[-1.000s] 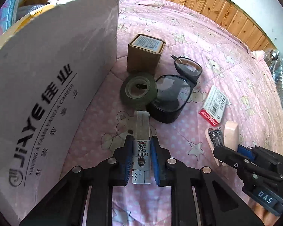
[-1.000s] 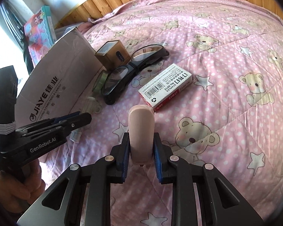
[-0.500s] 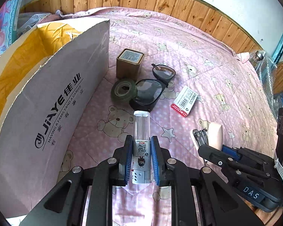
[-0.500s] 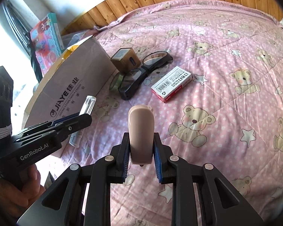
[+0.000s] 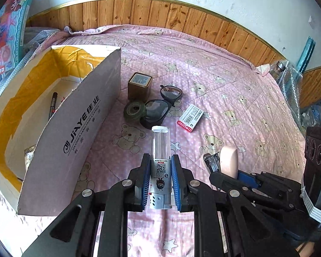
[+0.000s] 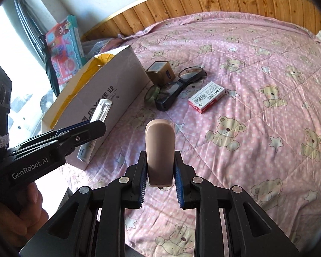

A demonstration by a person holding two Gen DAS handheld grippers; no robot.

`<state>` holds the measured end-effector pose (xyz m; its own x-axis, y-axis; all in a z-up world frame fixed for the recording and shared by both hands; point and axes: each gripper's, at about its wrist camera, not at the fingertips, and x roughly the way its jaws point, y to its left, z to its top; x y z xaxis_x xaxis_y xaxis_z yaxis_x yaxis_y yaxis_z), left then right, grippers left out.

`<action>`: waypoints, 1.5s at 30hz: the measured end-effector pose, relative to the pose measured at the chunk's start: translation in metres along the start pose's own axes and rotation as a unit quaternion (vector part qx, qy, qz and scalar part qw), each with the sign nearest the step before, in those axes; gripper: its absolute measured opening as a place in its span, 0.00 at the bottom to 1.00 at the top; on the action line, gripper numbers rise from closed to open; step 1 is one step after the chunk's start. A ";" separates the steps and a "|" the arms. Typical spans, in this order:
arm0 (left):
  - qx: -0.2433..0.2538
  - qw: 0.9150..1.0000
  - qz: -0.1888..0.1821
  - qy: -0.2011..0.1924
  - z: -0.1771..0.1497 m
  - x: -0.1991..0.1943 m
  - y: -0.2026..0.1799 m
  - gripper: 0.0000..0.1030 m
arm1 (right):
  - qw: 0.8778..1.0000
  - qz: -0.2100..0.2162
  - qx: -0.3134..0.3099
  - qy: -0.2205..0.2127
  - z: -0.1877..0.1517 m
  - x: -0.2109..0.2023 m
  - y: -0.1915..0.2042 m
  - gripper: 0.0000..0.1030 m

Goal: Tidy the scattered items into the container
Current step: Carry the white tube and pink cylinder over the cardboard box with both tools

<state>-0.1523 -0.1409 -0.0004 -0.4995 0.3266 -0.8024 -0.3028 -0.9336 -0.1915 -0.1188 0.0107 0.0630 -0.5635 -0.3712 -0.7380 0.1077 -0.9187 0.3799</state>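
Both grippers had risen since a second ago. My left gripper (image 5: 160,177) pinched the clear tube (image 5: 160,147), right gripper (image 6: 160,180) the pink stapler (image 6: 159,150); both above the quilt, right of the cardboard box (image 5: 79,117), whose interior had come into view. Drop-off looked next.

Left tongs (image 5: 160,177) and right tongs (image 6: 160,171) side by side, each clamped on its load, both aloft.

Quilt (image 6: 256,68): pink, white dots, bears, stars. Box (image 5: 79,115): grey outside, yellow inside. Stapler (image 6: 159,150): beige. Staple packet (image 6: 207,97), 1 o'clock of stapler: red-white.
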 end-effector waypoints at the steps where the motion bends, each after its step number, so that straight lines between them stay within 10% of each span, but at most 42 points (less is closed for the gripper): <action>1: 0.001 1.000 0.000 -0.003 -0.001 -0.004 -0.001 0.19 | 1.000 0.000 -0.002 -0.002 -0.001 -0.003 0.002 0.23; 45: -0.021 0.994 -0.036 -0.101 -0.028 -0.124 0.020 0.19 | 0.996 0.000 -0.076 -0.047 -0.028 -0.068 0.104 0.23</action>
<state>-0.0734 -0.2040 0.0791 -0.6317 0.4111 -0.6572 -0.3109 -0.9110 -0.2710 -0.0461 -0.0638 0.1368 -0.6370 -0.3638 -0.6796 0.2263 -0.9311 0.2862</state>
